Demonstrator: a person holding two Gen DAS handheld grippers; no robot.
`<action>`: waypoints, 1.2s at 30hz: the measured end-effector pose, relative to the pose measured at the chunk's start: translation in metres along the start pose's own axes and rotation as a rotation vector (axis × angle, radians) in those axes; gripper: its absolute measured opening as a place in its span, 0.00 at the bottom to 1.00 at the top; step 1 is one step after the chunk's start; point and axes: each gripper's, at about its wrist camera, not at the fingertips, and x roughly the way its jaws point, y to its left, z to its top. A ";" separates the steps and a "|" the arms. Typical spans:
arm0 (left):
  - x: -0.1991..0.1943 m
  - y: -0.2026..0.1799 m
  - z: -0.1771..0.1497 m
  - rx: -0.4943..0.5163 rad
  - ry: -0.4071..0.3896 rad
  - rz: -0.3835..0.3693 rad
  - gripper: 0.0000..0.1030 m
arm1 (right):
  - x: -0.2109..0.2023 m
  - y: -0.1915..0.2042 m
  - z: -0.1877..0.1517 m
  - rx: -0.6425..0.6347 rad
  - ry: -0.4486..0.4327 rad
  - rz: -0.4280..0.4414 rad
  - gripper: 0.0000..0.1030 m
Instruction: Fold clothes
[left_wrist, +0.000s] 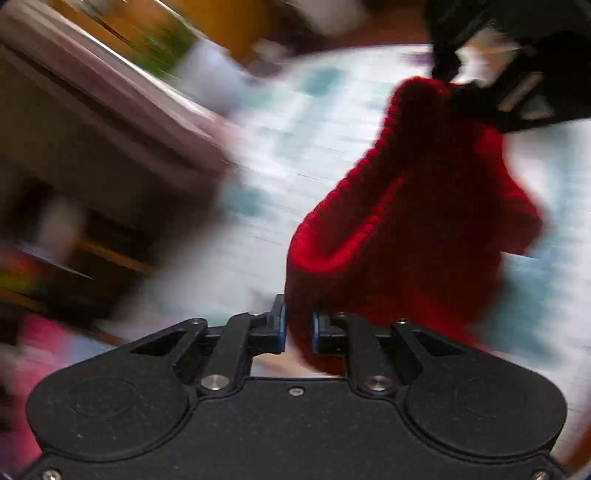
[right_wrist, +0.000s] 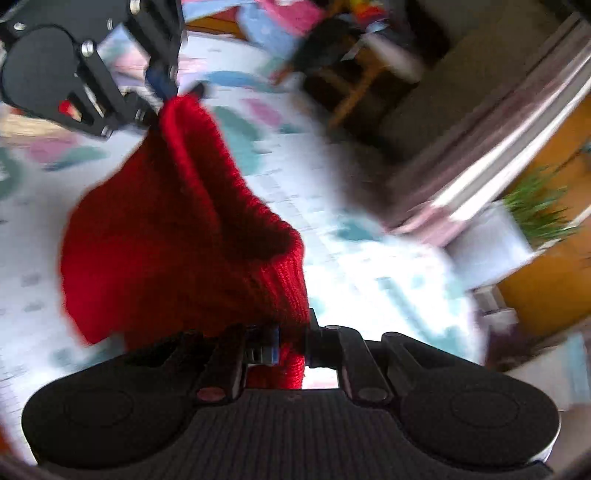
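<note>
Below me spreads a pale patterned mat (left_wrist: 295, 155), blurred, with teal and pink patches. Above it hangs the red knitted garment (left_wrist: 406, 229), stretched in the air between my two grippers and sagging in the middle. My left gripper (left_wrist: 298, 326) has its jaws pinching one edge of the knit. My right gripper (right_wrist: 291, 345) has its jaws pressed on the opposite edge. A green plant (right_wrist: 535, 210) stands at the side.

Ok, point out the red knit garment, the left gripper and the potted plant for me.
red knit garment (right_wrist: 177, 236): right wrist view, on its ribbed body.
left gripper (left_wrist: 298, 328): left wrist view, midway between its fingertips.
potted plant (right_wrist: 535, 206): right wrist view, on the green leaves.
</note>
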 end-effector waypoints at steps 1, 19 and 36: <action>0.002 0.001 0.006 0.015 -0.032 0.136 0.01 | 0.004 0.000 0.005 -0.010 -0.019 -0.083 0.13; 0.081 -0.074 -0.064 0.161 -0.041 -0.328 0.46 | 0.077 0.083 -0.071 -0.146 -0.004 0.195 0.12; 0.116 -0.207 -0.131 0.565 -0.357 -0.296 0.60 | 0.080 0.061 -0.126 0.058 -0.029 0.299 0.12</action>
